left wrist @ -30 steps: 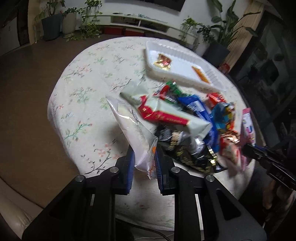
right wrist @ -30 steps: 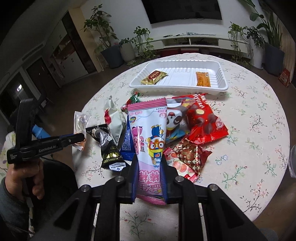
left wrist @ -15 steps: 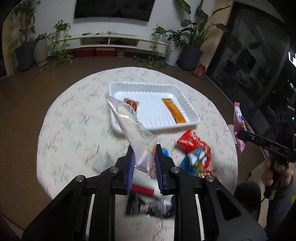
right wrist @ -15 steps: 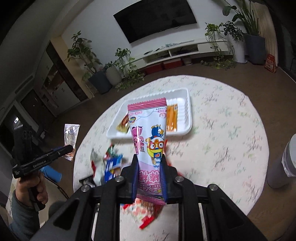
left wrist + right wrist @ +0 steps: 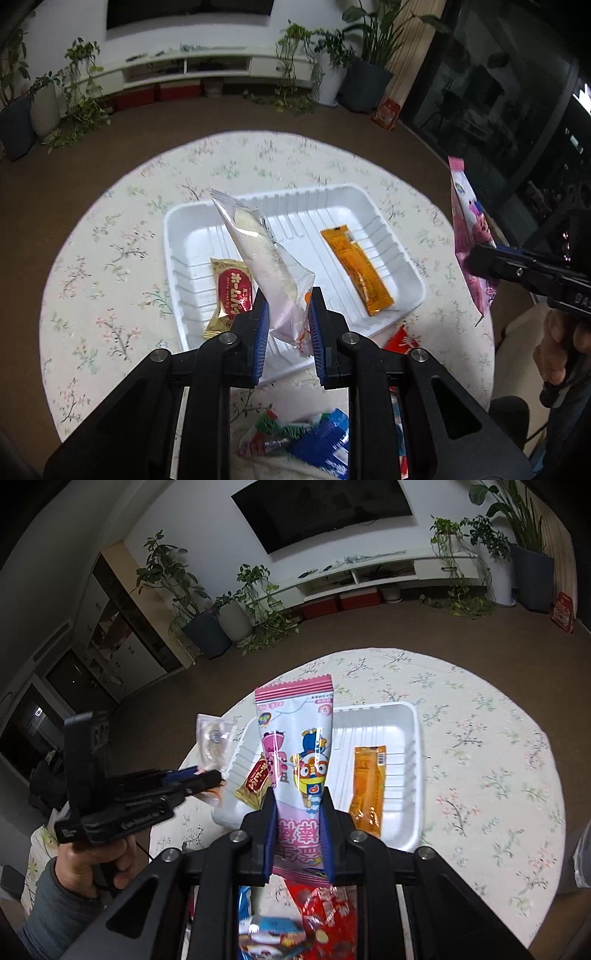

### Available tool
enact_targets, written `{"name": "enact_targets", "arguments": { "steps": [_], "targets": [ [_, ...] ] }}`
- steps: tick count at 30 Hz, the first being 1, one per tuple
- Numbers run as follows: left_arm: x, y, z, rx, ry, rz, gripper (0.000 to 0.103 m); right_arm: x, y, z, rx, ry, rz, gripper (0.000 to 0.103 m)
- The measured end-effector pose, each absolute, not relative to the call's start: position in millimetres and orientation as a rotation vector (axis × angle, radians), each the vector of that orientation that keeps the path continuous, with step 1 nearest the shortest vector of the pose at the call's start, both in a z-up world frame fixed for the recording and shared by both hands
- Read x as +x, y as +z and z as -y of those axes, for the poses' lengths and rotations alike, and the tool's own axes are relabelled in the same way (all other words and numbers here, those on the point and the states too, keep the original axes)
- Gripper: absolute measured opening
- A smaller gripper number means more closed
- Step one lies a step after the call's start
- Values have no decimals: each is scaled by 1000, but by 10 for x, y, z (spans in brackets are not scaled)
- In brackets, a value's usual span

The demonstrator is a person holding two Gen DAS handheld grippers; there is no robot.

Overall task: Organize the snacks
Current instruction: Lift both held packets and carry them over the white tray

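Note:
My left gripper (image 5: 287, 314) is shut on a clear packet of white snack (image 5: 258, 254) and holds it above the near part of the white tray (image 5: 369, 206). My right gripper (image 5: 298, 812) is shut on a pink cartoon snack packet (image 5: 295, 746) and holds it above the tray (image 5: 410, 746). In the tray lie a red and gold packet (image 5: 231, 291) and an orange packet (image 5: 356, 269). The pink packet (image 5: 469, 236) shows at the right of the left wrist view. The clear packet (image 5: 212, 742) shows at the left of the right wrist view.
A pile of loose snack packets (image 5: 314, 443) lies on the round floral tablecloth (image 5: 110, 258) below the grippers, near the table's front edge; it also shows in the right wrist view (image 5: 295, 923). Potted plants and a TV shelf stand by the far wall.
Both grippers have risen from the snack pile and moved forward over the tray, each still holding its packet.

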State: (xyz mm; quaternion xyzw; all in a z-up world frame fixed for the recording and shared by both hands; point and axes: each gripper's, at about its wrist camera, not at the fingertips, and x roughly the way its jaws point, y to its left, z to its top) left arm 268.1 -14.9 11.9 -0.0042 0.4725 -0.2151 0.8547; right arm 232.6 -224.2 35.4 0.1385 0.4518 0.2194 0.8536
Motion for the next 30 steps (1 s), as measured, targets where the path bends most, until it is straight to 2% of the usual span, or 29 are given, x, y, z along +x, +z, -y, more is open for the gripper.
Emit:
{"name": "enact_targets", "arguments": {
  "steps": [5, 12, 26, 30],
  "targets": [
    [2926, -258, 259, 18, -432, -1066, 19, 2622, 1, 2105, 320, 447, -1031, 22],
    [2875, -612, 330, 39, -433, -1121, 19, 2863, -378, 1974, 319, 410, -1119, 22],
    [2832, -814, 497, 110, -414, -1146, 19, 2988, -831, 1823, 233, 344, -1204, 23],
    [2898, -840, 523, 118, -412, -1137, 20, 2997, -872, 1837, 222, 337, -1205, 26]
  ]
}}
